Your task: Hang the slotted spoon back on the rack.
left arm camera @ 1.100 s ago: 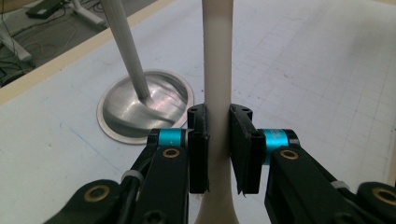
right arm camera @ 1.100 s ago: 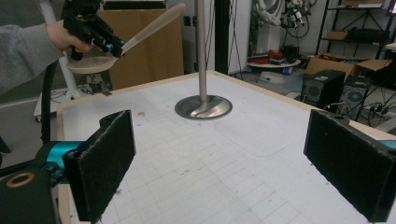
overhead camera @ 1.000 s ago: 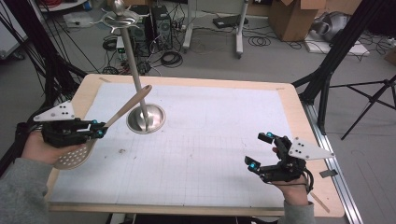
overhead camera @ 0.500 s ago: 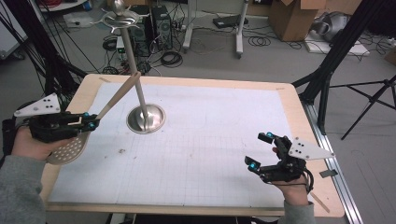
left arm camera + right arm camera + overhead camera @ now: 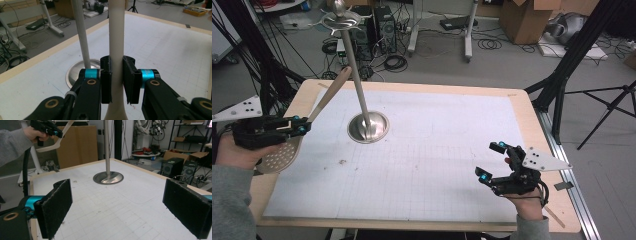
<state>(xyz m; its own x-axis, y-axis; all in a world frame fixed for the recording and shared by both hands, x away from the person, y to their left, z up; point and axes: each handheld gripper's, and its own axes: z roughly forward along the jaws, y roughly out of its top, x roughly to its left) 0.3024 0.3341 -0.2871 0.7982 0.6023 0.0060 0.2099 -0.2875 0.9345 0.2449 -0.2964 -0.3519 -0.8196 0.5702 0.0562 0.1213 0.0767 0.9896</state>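
A beige skimmer with a perforated round head [image 5: 276, 157] and a long handle [image 5: 330, 94] hangs over the table's left edge. My left gripper [image 5: 300, 128] is shut on that handle [image 5: 116, 37], the two pads pressed on either side of it, and the handle slants up towards the metal stand. The stand has a round base [image 5: 368, 127], a leaning pole [image 5: 357, 75] and hooks at its top [image 5: 341, 18]. My right gripper [image 5: 491, 161] rests open near the front right of the table, with nothing between its pads [image 5: 56, 205].
The table [image 5: 412, 86] carries a white gridded mat inside a wooden rim. From the right gripper view the stand's base [image 5: 108, 177] lies straight ahead, with the left gripper [image 5: 56, 131] and skimmer [image 5: 53, 145] high at the far left. Cables, boxes and tripod legs surround the table.
My left gripper has carried the skimmer left and slightly up, so the handle's tip has swung away from the stand's pole. The right gripper has stayed where it was.
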